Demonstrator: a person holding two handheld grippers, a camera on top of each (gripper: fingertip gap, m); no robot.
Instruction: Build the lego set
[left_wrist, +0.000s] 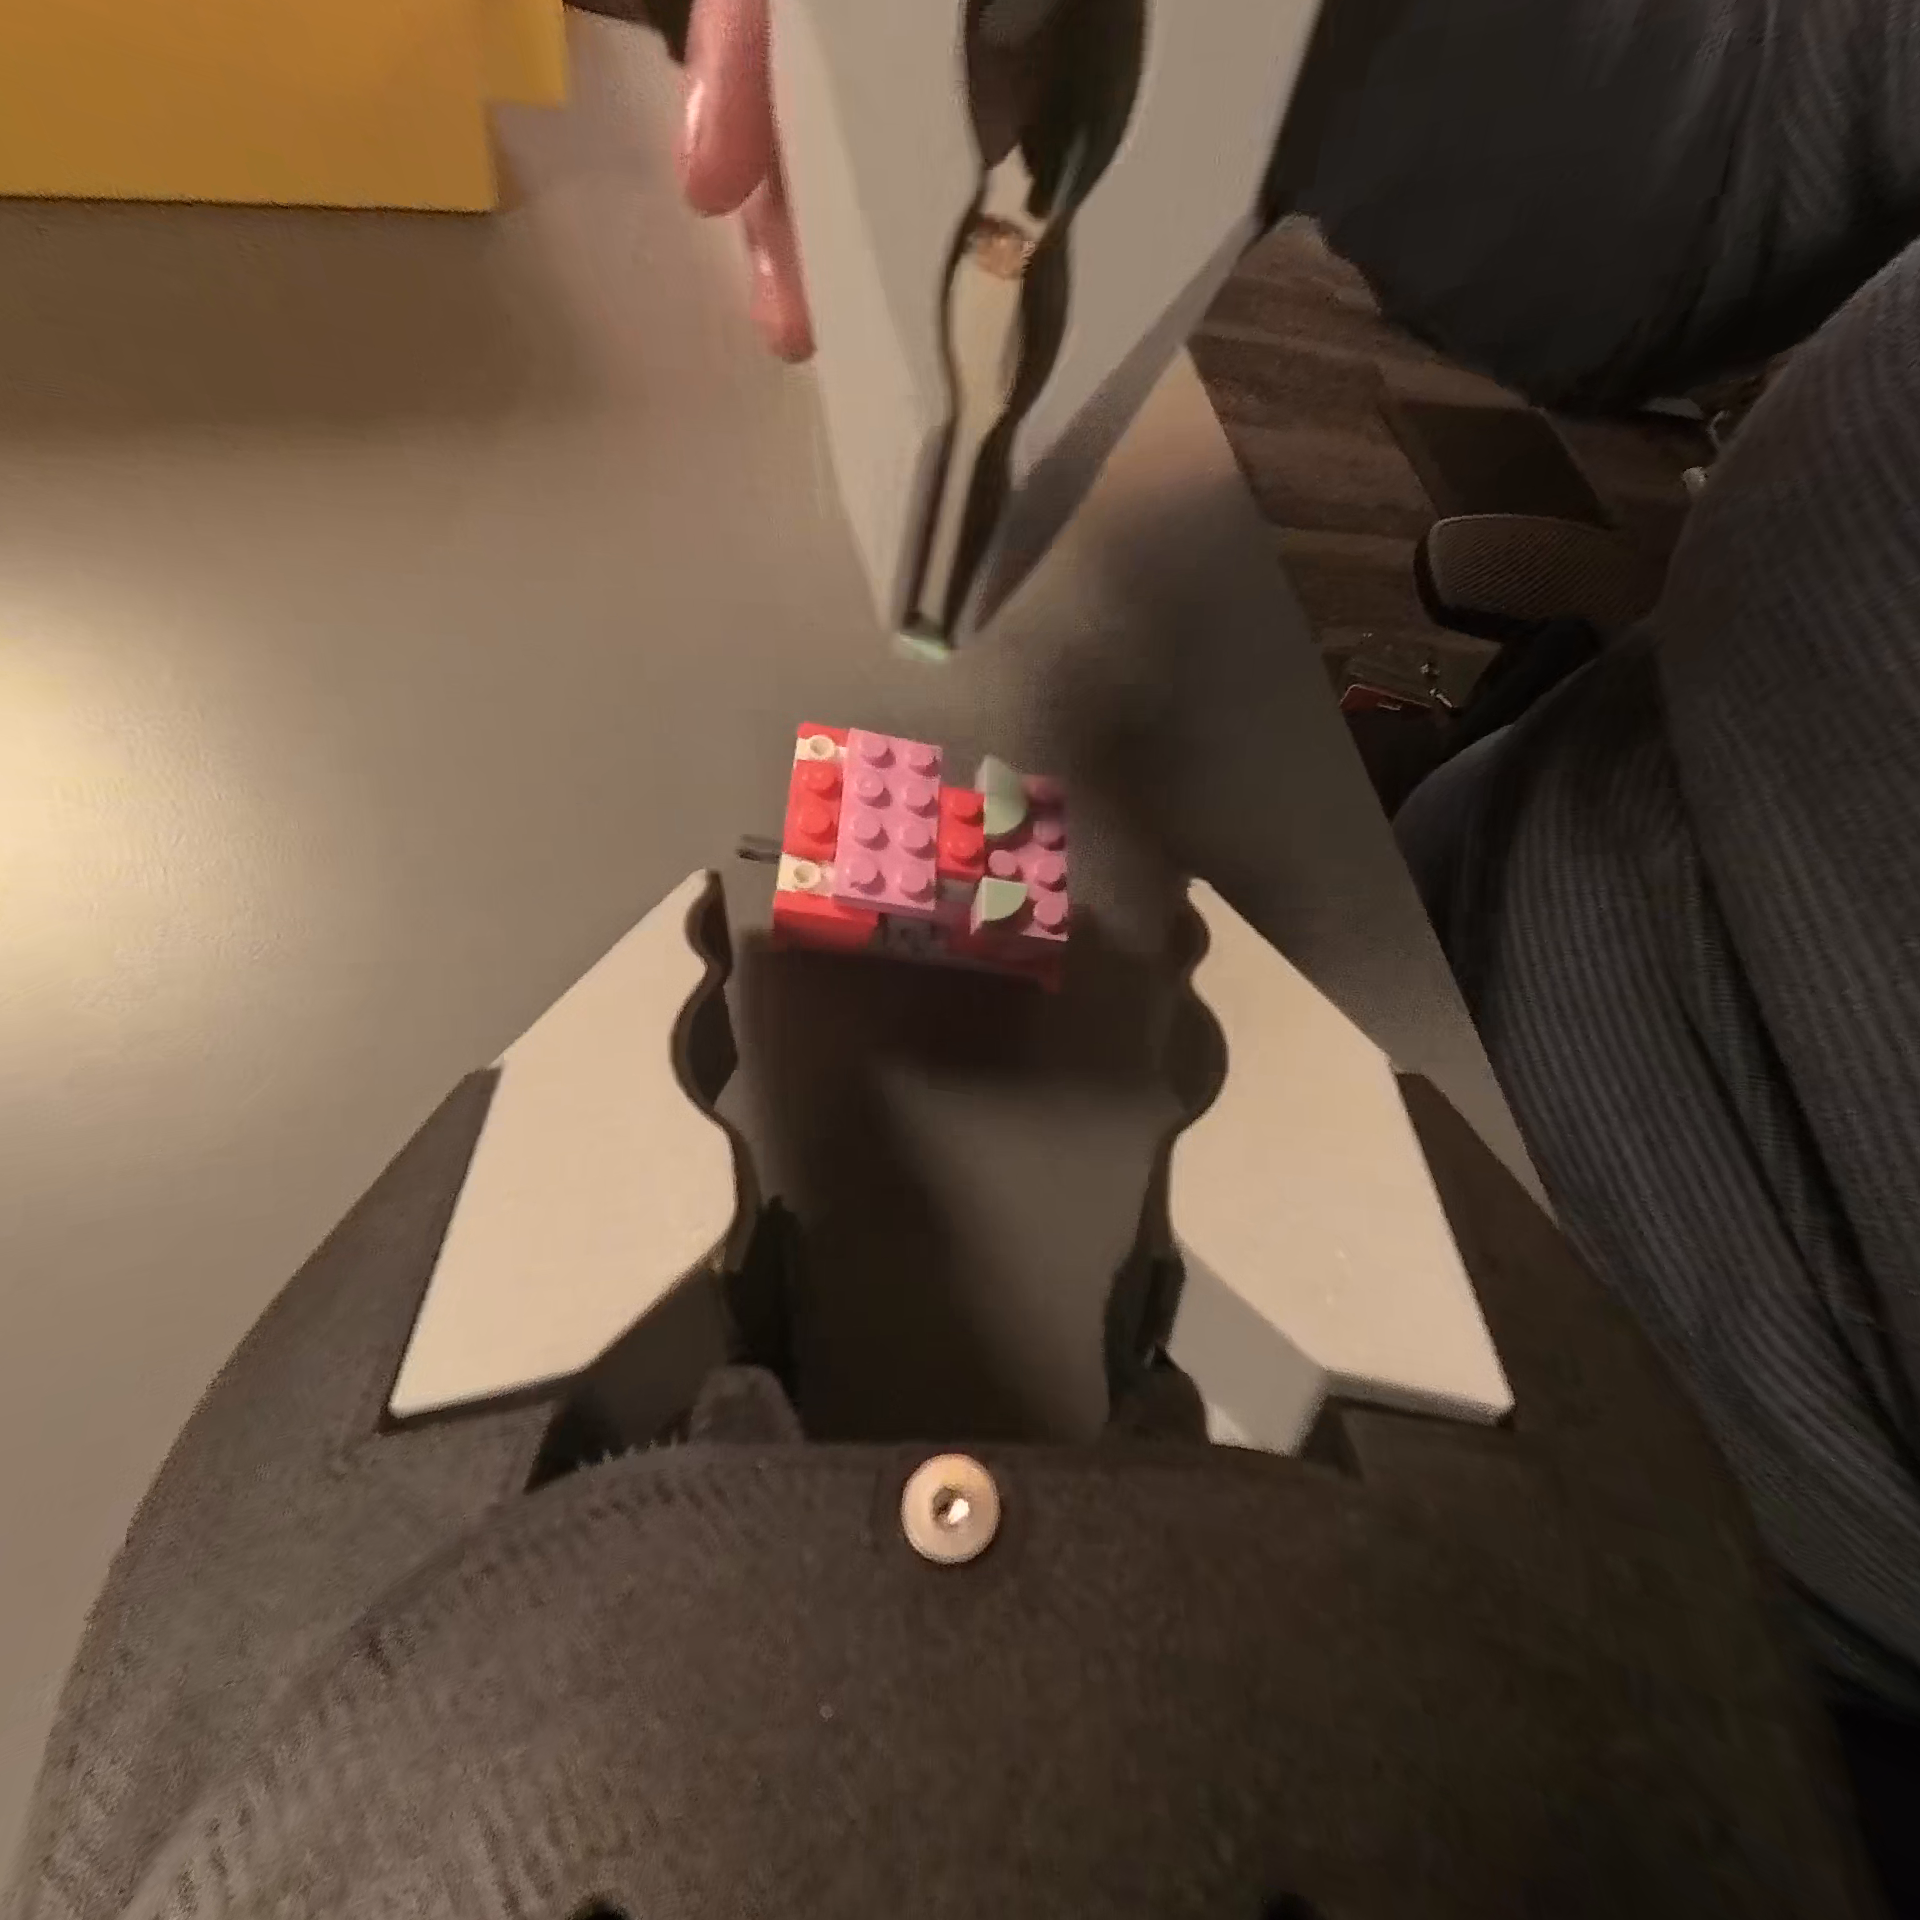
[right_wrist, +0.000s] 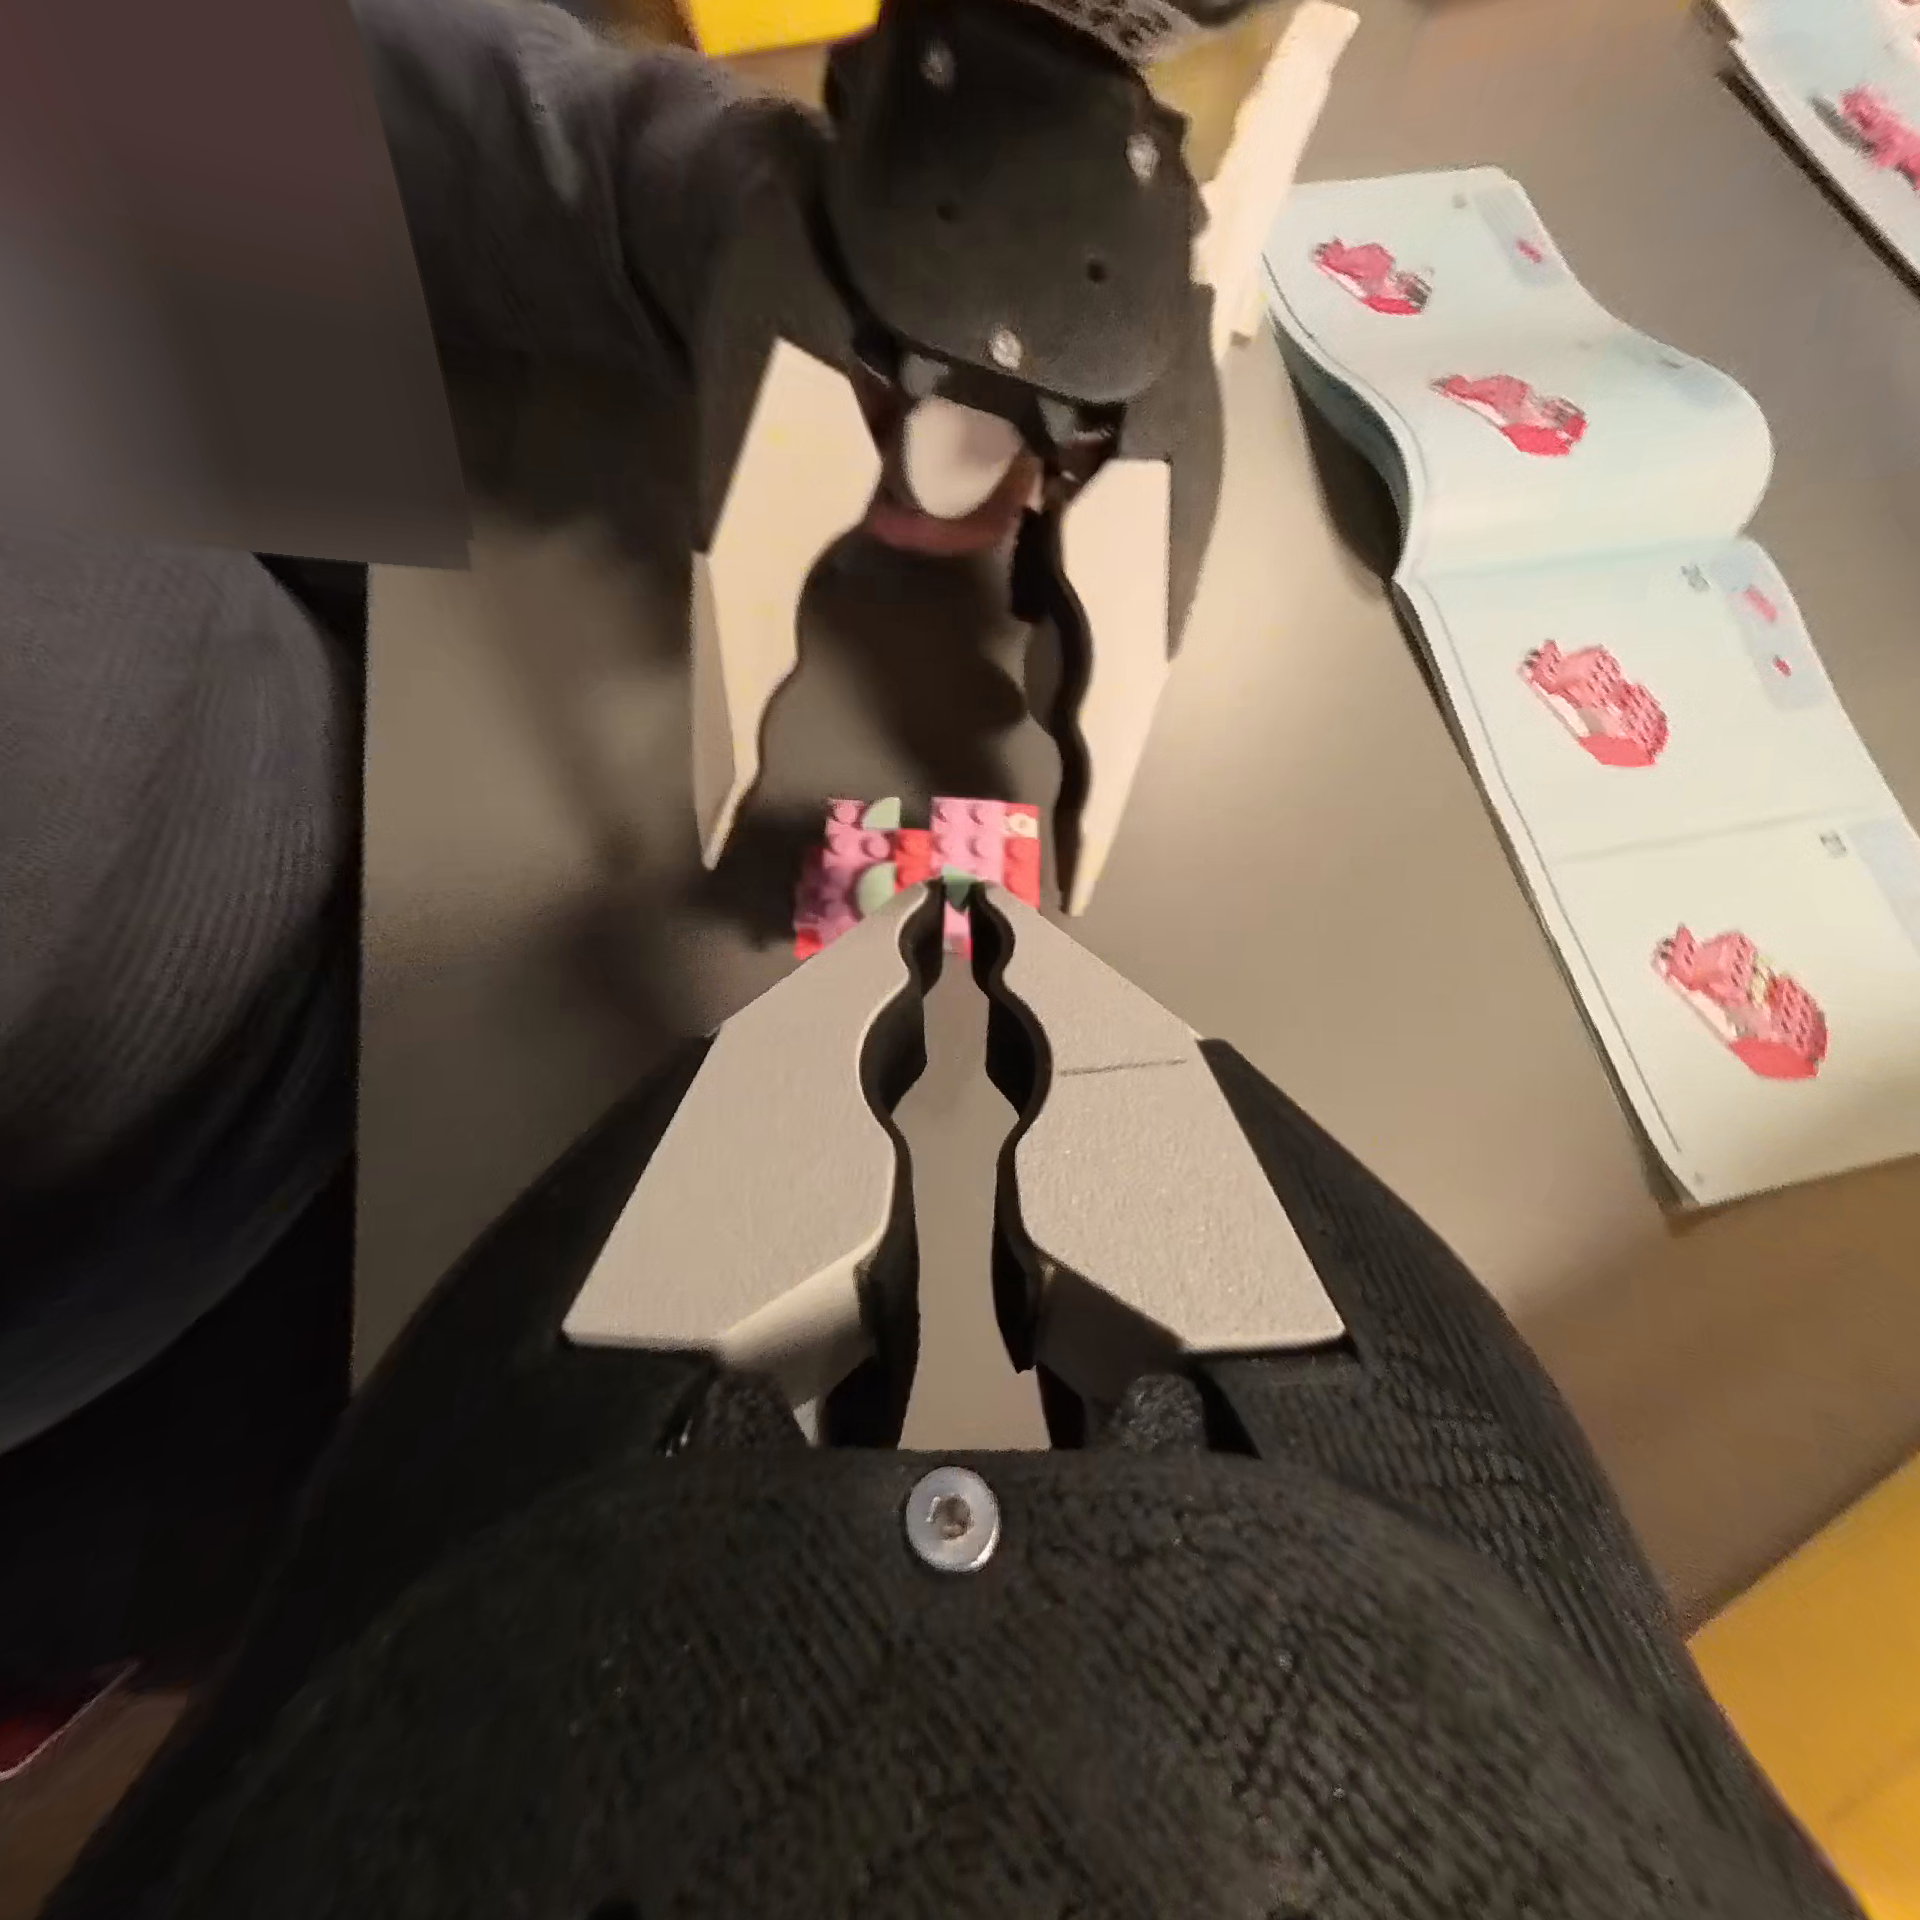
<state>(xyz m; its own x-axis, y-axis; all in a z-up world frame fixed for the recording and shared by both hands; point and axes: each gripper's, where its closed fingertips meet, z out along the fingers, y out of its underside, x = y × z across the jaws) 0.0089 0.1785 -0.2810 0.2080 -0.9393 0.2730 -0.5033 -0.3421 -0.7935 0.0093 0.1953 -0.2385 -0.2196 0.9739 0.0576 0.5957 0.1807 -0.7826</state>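
A red and pink lego model (left_wrist: 920, 842) with two pale green quarter-round tiles sits on the grey table (left_wrist: 416, 623). My left gripper (left_wrist: 954, 888) is open wide, and the model lies just past its fingertips without either pad touching it. In the right wrist view the left gripper (right_wrist: 899, 873) straddles the model (right_wrist: 914, 862) from the far side. My right gripper (right_wrist: 956, 902) is shut on a small pale green piece (right_wrist: 954, 889) and holds it right over the model's near edge. In the left wrist view the right gripper (left_wrist: 925, 634) hangs just beyond the model.
An open instruction booklet (right_wrist: 1558, 623) lies on the table to the right. A yellow box (left_wrist: 239, 104) stands at the far left. The table's edge (left_wrist: 1382, 831) runs close to the model, with a person's clothed legs (left_wrist: 1714, 935) beyond it. Tip to tip, the grippers are about 5 cm apart.
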